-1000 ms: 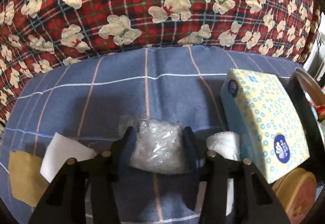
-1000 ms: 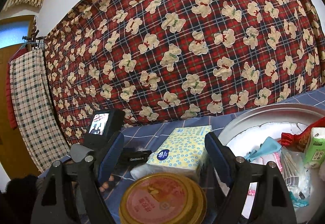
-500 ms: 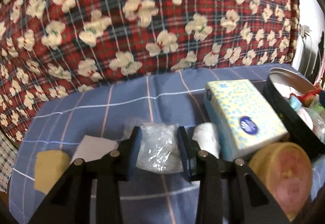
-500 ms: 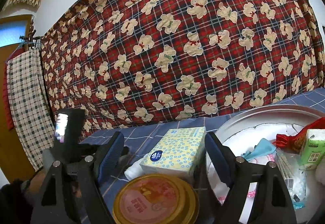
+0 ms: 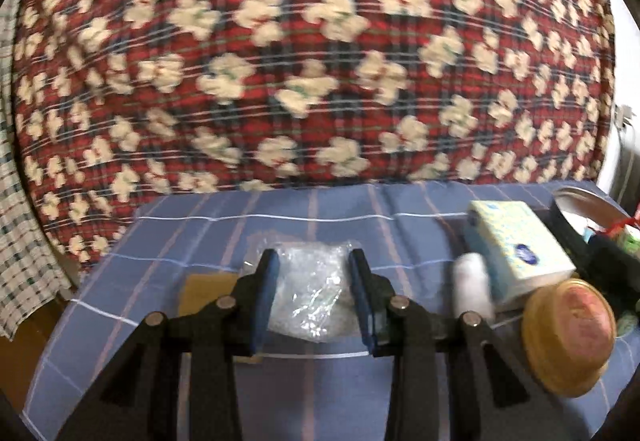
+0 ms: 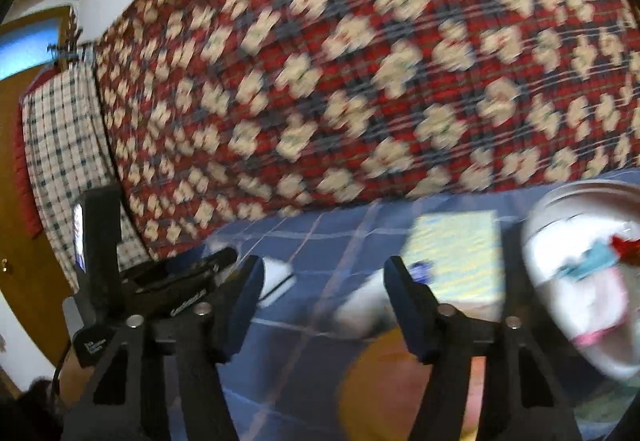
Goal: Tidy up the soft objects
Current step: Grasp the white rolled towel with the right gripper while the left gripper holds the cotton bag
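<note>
Left gripper (image 5: 314,291): clamped on a clear plastic bag (image 5: 310,293), lifted above the blue checked cloth (image 5: 320,393).
Right gripper (image 6: 324,305): jaws closing, nothing between them.
Beside it: tissue pack (image 5: 516,245), metal basin (image 6: 560,197).

Blue checked bed (image 5: 312,209), tissue pkt (image 5: 516,245), tin (image 5: 570,333)

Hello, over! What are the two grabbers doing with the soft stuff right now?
Left gripper shut on plastic bag. Right gripper closing, nothing between. Tissue pack and round tin alongside.
</note>
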A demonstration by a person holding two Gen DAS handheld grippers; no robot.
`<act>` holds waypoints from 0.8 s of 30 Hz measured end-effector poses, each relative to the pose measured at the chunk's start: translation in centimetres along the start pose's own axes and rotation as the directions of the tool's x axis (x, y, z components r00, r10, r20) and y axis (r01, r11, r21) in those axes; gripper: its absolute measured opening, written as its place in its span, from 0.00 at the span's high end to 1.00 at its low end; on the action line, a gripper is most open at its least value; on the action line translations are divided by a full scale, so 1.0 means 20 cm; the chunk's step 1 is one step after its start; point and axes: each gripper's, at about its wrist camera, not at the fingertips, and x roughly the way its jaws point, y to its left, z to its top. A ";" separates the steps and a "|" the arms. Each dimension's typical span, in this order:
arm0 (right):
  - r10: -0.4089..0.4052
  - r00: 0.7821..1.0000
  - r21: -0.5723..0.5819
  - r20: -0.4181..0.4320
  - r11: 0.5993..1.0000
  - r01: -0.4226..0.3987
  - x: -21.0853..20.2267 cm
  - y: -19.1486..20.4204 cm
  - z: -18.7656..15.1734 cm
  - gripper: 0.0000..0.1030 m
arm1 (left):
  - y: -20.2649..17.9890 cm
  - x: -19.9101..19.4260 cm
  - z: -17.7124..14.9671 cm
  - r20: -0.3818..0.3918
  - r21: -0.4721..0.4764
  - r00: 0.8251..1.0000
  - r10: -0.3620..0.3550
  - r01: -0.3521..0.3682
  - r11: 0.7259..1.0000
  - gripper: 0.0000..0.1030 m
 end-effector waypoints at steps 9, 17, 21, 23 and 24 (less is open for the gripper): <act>-0.254 0.954 -0.035 -0.160 0.967 0.252 0.39 0.28 -0.09 0.38 | 0.35 -0.06 -0.02 0.043 -0.111 0.992 0.119 -0.113 0.987 0.66; -0.458 0.860 0.014 -0.227 0.881 0.473 0.55 0.25 -0.06 0.38 | 0.55 -0.05 -0.04 0.007 -0.183 0.993 0.120 -0.116 0.976 0.66; -0.504 0.833 0.064 -0.229 0.846 0.529 0.53 0.18 -0.05 0.40 | 0.52 -0.06 -0.05 0.015 -0.170 0.994 0.109 -0.105 0.980 0.66; -0.513 0.822 0.070 -0.246 0.837 0.543 0.55 0.16 -0.04 0.40 | 0.51 -0.06 -0.04 0.015 -0.164 0.994 0.106 -0.102 0.981 0.66; -0.510 0.818 0.079 -0.267 0.834 0.546 0.57 0.15 -0.04 0.40 | 0.51 -0.06 -0.04 0.013 -0.167 0.995 0.103 -0.099 0.981 0.66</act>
